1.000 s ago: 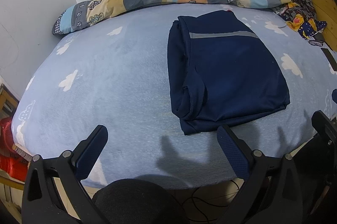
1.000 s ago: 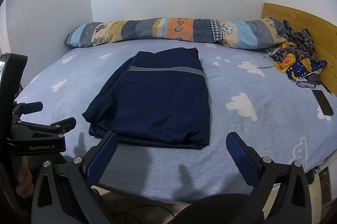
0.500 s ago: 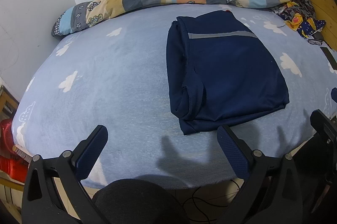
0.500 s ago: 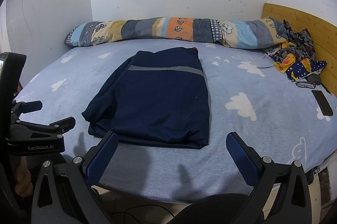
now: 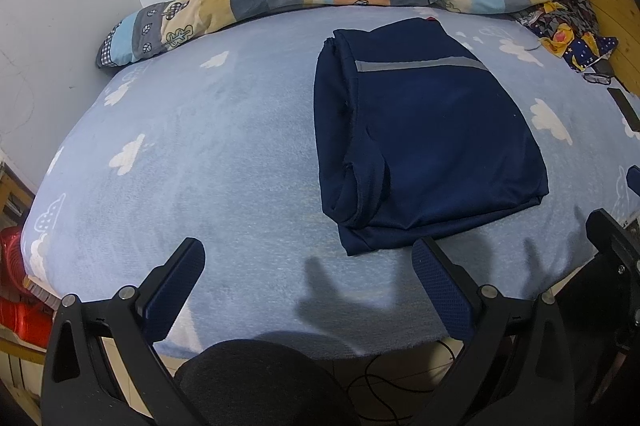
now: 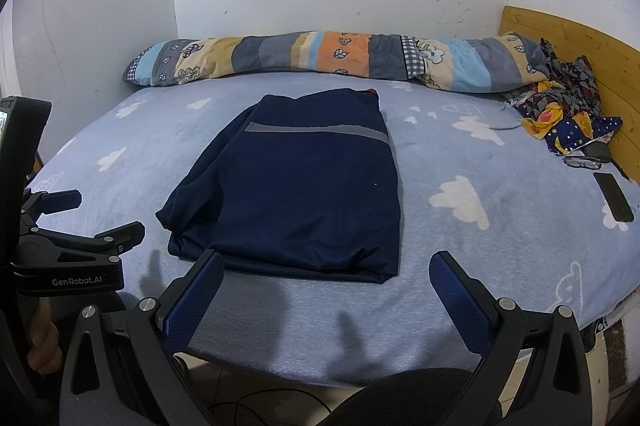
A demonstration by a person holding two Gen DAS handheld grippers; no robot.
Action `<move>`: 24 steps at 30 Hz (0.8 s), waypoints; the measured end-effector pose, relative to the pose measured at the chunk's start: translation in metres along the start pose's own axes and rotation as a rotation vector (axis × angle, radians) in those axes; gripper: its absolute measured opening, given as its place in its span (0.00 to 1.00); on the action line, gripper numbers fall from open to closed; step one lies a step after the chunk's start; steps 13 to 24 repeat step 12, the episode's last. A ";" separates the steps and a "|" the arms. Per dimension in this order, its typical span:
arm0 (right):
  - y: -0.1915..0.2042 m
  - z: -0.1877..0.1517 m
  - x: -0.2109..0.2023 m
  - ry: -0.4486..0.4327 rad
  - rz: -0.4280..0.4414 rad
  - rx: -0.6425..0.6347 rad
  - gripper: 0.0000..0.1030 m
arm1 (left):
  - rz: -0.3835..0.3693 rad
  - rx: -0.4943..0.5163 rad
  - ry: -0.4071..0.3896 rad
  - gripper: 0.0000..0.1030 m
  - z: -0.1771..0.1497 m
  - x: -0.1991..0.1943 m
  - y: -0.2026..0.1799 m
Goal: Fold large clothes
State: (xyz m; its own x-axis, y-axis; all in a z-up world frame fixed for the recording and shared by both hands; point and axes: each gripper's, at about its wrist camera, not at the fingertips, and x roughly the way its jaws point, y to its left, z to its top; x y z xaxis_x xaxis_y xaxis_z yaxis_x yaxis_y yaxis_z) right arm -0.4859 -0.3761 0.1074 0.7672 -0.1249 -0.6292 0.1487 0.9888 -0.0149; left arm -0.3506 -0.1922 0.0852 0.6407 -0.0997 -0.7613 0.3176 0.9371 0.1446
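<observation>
A navy garment (image 5: 424,142) with a grey stripe lies folded into a rectangle on the light blue bed (image 5: 208,154); it also shows in the right wrist view (image 6: 304,186). My left gripper (image 5: 308,262) is open and empty, held over the bed's near edge, just short of the garment's near left corner. My right gripper (image 6: 326,274) is open and empty, held over the near edge, straddling the garment's near hem from a little distance. The left gripper's body also shows at the left of the right wrist view (image 6: 64,250).
A rolled patchwork quilt (image 6: 340,60) lies along the far wall. A heap of patterned clothes (image 6: 564,114), glasses and a black phone (image 6: 614,202) lie at the right by the wooden headboard (image 6: 580,46). A red object (image 5: 12,266) sits left of the bed.
Both views have shifted very slightly; the garment has not moved and both grippers stay open.
</observation>
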 end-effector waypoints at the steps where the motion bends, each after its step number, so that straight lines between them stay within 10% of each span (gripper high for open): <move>1: -0.001 0.000 0.000 0.000 0.000 -0.001 1.00 | 0.001 0.001 -0.001 1.00 0.000 0.000 0.000; 24: -0.004 0.001 0.001 0.001 0.001 -0.004 1.00 | 0.034 0.019 -0.042 1.00 0.001 -0.007 0.003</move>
